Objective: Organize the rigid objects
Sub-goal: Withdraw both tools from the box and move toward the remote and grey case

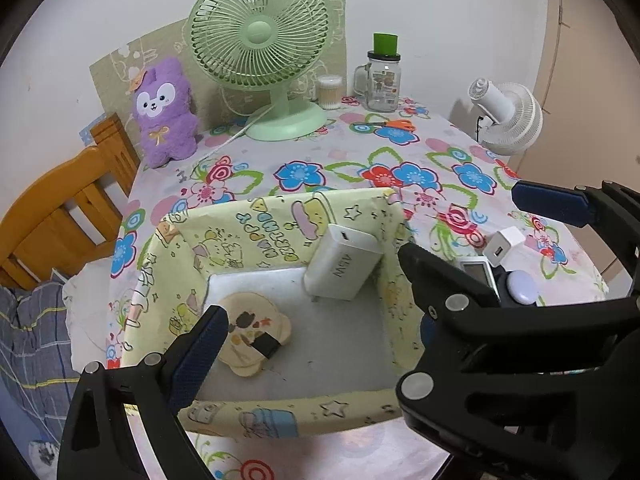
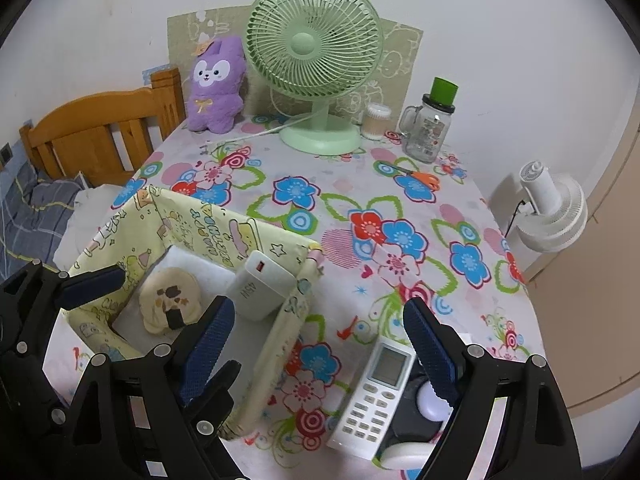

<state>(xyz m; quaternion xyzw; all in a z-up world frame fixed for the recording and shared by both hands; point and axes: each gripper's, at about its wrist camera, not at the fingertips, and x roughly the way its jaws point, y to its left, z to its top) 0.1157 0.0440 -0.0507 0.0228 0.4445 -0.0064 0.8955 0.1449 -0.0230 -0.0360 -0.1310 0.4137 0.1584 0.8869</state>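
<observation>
Right wrist view showed right tongs (image 2: pixel 320 344) wide, empty, over the remote (image 2: pixel 376 392) at lower centre: stiff, light, slick, best pinched across its long edges; left tongs (image 1: pixel 316 304) also gaped empty.

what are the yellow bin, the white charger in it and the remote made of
Yellow bin: looks like soft printed fabric, matte; its walls sag and crease. White charger: likely hard plastic, smooth with a slight sheen, crisp edges, printed "45W". Remote: probably white plastic, semi-gloss body, a greyish display window and raised buttons whose material I cannot tell.
</observation>
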